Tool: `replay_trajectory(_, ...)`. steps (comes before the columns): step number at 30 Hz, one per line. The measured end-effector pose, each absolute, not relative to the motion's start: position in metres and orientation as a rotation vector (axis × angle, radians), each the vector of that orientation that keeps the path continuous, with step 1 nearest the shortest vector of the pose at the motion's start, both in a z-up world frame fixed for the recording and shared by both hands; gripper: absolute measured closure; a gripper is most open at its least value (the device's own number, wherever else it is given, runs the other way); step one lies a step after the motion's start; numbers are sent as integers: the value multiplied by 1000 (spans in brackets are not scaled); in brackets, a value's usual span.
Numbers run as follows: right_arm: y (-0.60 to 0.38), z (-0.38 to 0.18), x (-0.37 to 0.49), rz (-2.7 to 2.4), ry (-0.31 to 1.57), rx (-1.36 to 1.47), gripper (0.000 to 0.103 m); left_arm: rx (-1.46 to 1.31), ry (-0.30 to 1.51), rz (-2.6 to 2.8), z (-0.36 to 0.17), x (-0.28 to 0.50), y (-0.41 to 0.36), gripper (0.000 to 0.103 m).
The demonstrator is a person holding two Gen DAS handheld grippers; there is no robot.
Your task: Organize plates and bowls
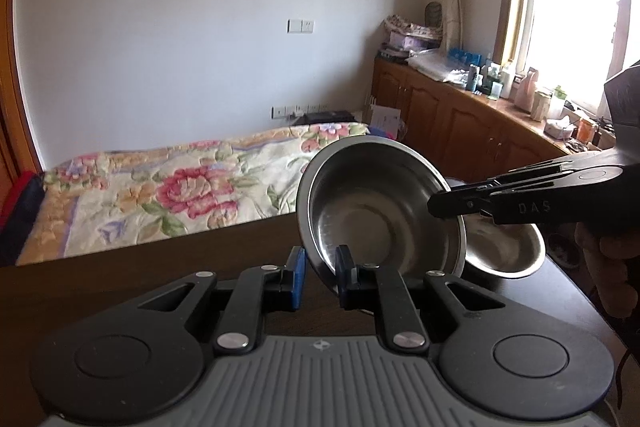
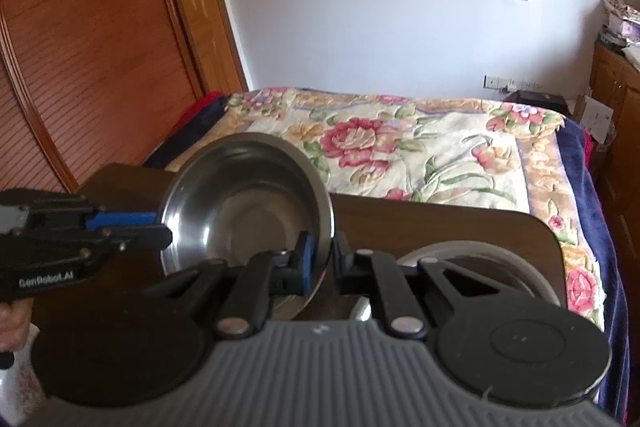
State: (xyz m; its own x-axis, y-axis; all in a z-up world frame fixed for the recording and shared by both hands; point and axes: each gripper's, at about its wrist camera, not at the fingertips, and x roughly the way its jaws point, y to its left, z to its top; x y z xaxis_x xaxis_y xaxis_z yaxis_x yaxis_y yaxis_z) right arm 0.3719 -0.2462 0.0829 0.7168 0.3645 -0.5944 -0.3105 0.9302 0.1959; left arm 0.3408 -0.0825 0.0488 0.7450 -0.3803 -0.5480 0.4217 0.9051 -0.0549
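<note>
Far left, right wrist view: wooden slatted door (image 2: 80,47), reddish-brown.

My left claw (image 1: 320,267) points forward and down over the dark brown table (image 1: 120,287). Its jaws stand narrowly apart with the lower left rim of the steel bowl (image 1: 380,211) between them. The blue pad sits on the outside of the wall, the black finger on the inside. Seen from the right wrist camera, both fingers meet the rim at the bowl's left edge, so I read this as clamped on the bowl.

The bowl is off the table and tipped up, with its open side facing my cameras. The inside is shiny.

My right claw (image 2: 323,255) is closed tight on the same bowl, on the rim opposite the left claw. A blue pad is on the inner face and the other finger is behind the wall. My right hand (image 1: 608,267) shows at the frame edge, wrapped round the handle.

Further right, a second steel bowl (image 1: 508,251) stands upright on the table. In the left wrist view it is just behind and below the lifted bowl and partly hidden by it. Whether the two touch, I cannot tell.

Beyond the table lies a bed under a floral quilt (image 1: 180,187). At far right, a wooden cabinet (image 1: 460,123) runs under the window, its top crowded with small bottles and boxes.
</note>
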Motion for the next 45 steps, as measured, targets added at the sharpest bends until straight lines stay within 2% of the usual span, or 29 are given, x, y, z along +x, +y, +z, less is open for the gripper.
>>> replay_trajectory(11,-251,116,324,354,585,60,91,77,506,-462,79,289,-84,57)
replay_trajectory(24,-261,124,268,328,542,51,91,89,477,-504,78,218,-87,57)
replay_trajectory(45,-246,87,207,367,585,28,91,69,558,-493,29,156,-67,57)
